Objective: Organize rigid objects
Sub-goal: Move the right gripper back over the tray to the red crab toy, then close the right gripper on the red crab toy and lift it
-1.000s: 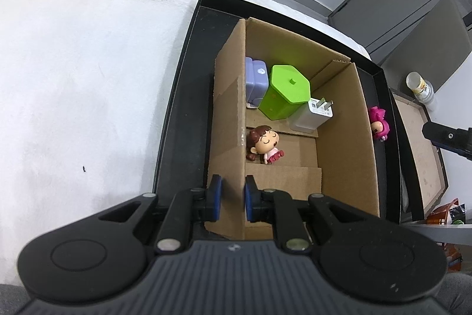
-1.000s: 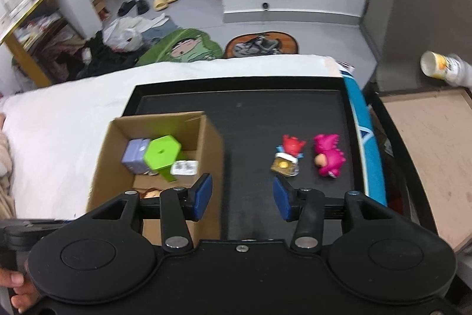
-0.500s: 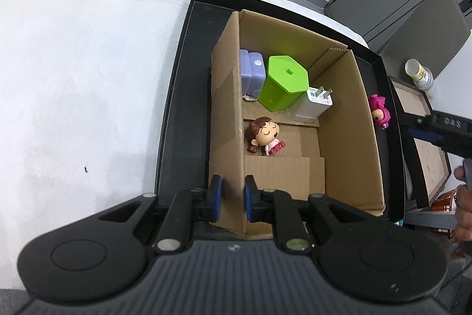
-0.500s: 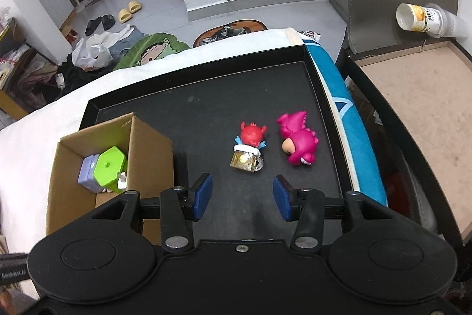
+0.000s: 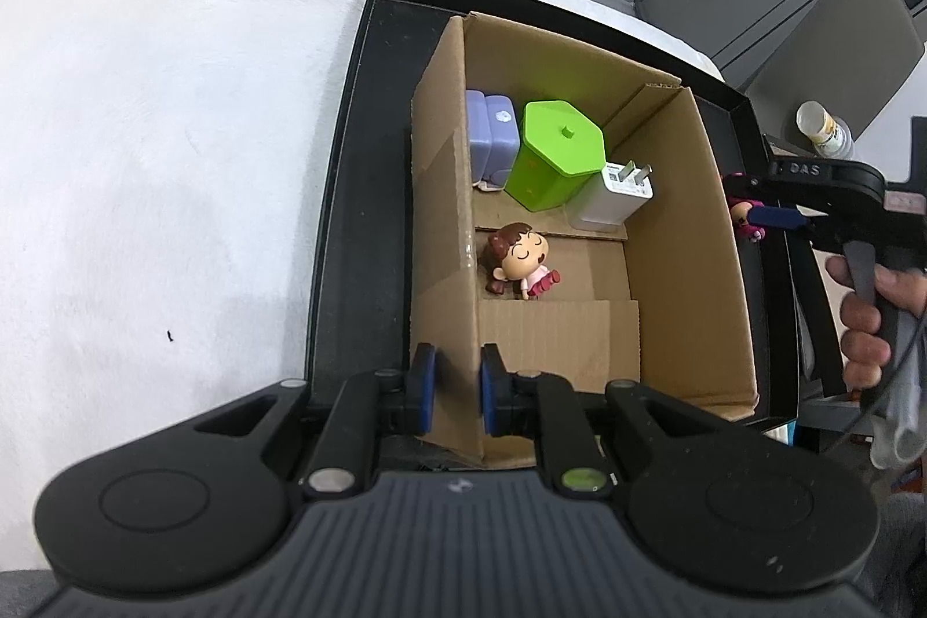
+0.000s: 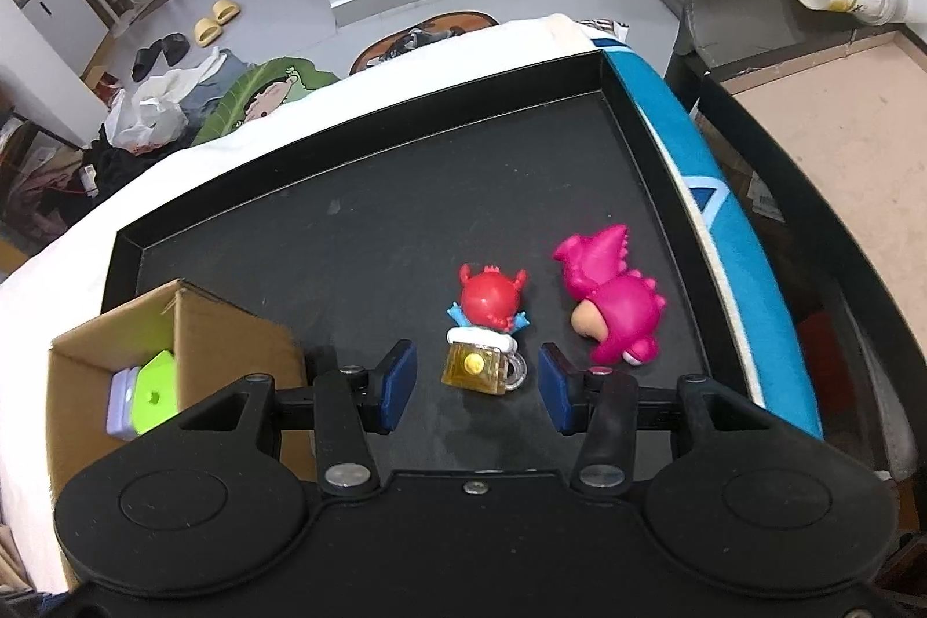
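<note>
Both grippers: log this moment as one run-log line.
left gripper: shut on box wall | right gripper: open, straddling red toy | pink toy: on tray

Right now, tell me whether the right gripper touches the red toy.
Apart. The right wrist view shows black tray between each pad of the right gripper and the red toy.
</note>
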